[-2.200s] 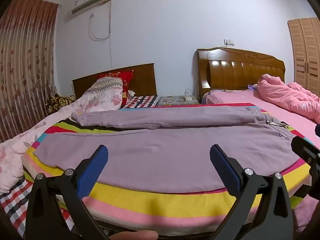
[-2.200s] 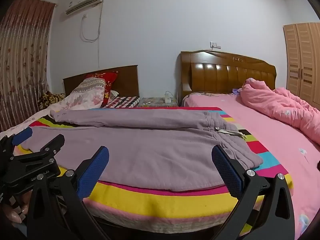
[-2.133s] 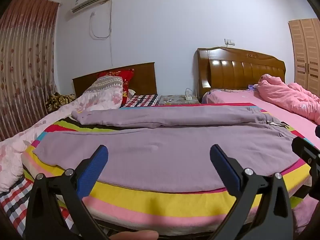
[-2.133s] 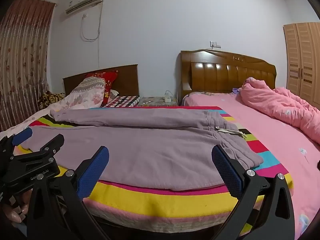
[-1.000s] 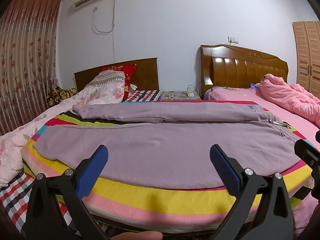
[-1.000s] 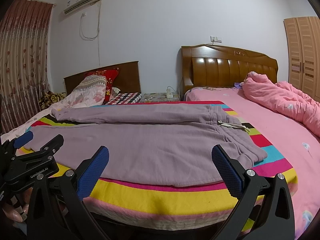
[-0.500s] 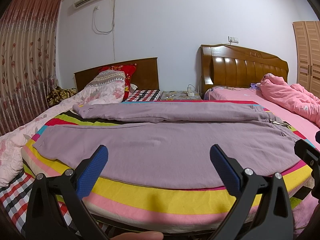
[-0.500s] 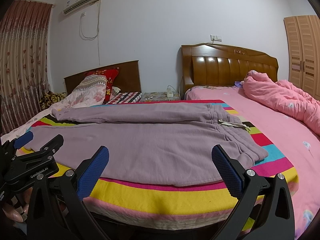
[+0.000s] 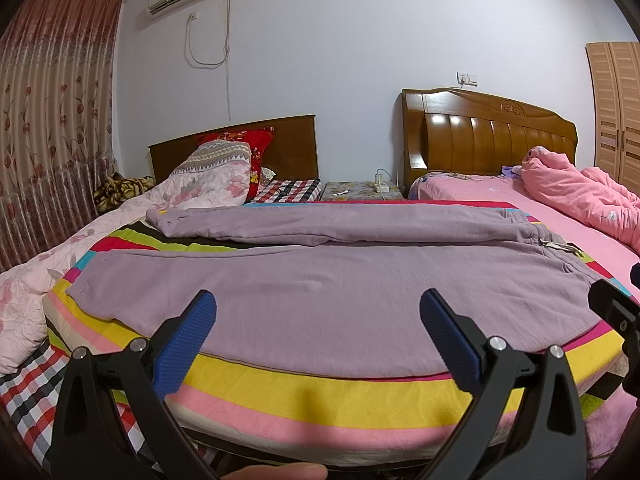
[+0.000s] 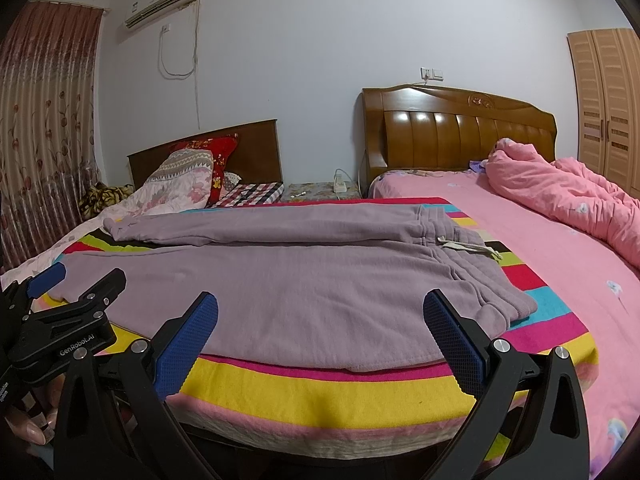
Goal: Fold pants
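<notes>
Pants (image 9: 340, 296) lie flat and spread lengthwise on the striped blanket (image 9: 320, 392) at the near edge of the bed: waistband right, cuffs left, far leg angled away from the near one. Left claw (image 9: 318, 322) wide, empty, hovering at the near hem without touching. Right claw (image 10: 320, 324) wide, empty, also short of the fabric. Drawstring (image 10: 460, 246) lies at the waistband.
</notes>
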Motion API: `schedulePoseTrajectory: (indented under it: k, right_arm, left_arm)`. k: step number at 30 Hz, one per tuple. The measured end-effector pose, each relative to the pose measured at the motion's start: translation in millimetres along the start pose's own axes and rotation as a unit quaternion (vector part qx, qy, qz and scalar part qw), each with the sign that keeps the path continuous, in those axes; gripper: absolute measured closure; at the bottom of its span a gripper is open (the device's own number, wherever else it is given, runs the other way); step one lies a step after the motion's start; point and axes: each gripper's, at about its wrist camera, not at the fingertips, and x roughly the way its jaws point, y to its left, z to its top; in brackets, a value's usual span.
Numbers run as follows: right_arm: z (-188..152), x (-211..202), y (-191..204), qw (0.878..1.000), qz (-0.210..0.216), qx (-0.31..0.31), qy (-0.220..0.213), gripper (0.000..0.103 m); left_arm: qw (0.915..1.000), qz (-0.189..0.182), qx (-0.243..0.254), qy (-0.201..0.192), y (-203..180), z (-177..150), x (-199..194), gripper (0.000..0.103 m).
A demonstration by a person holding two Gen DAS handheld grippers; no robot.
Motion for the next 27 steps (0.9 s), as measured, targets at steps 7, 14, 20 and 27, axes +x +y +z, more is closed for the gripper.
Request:
schedulePoseTrajectory:
  k: [7, 14, 20, 27]
  right_arm:
    - [-1.1, -0.1, -0.7, 1.000, 0.001, 0.001, 0.001, 0.004]
    - [-1.2, -0.1, -0.3, 1.000, 0.000, 0.002, 0.002, 0.004]
    - [-4.0, -1.0, 0.7, 1.000, 0.001, 0.003, 0.003, 0.004]
    - [-8.1, -1.2, 3.3, 1.000, 0.003, 0.007, 0.011, 0.004]
  left_arm:
    - [1.0000, 0.000, 0.001, 0.000, -0.1, 0.0, 0.1, 0.001]
    - [1.0000, 0.000, 0.001, 0.000, 1.0, -0.3, 0.3, 0.001]
    - [1.0000, 0.000, 0.002, 0.001, 1.0, -0.9, 0.7, 0.001]
    - [1.0000, -0.001, 0.004, 0.005, 3.6, -5.7, 0.2, 0.001]
